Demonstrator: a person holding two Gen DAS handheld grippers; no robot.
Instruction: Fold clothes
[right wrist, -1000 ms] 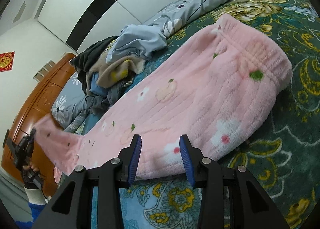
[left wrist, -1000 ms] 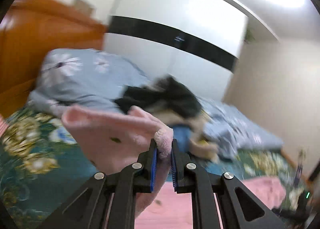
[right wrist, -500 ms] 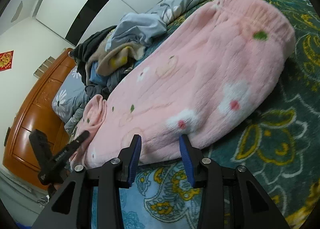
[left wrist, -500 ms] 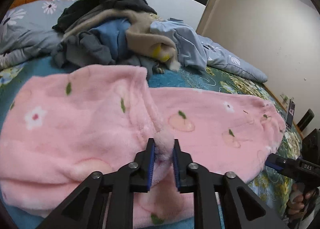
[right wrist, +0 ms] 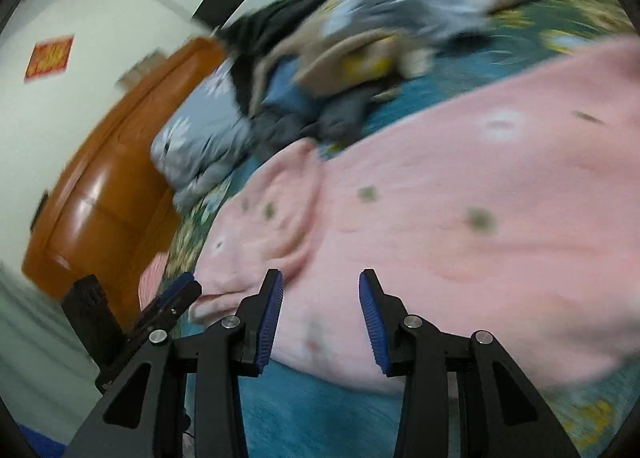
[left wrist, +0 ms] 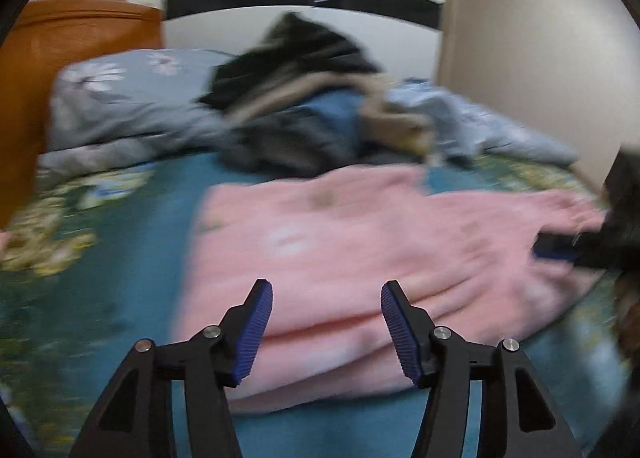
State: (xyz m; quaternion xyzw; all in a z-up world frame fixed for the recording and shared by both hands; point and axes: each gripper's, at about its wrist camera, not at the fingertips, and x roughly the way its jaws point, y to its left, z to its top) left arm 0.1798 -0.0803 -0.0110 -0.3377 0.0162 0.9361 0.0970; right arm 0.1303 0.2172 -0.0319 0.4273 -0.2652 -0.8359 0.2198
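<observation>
Pink fleece garment (left wrist: 360, 258): lies across the centre and right of the left wrist view on the teal floral bedspread (left wrist: 132, 225), doubled over, its two layers showing at the near edge. It fills the right half of the right wrist view (right wrist: 460, 217). Plush, thick and limp; judged light, grippy rather than slick, not fragile. Best taken at the stacked near edge or a corner, pinching both layers together.

Left gripper (left wrist: 326, 328): lower centre, jaws spread wide, holding nothing, just short of the fold.

Right gripper (right wrist: 320, 316): lower centre, jaws apart, empty, over the near hem.

Unfolded clothes pile (left wrist: 304, 113): upper centre, behind the garment.

Wooden headboard (left wrist: 72, 57): upper left.
</observation>
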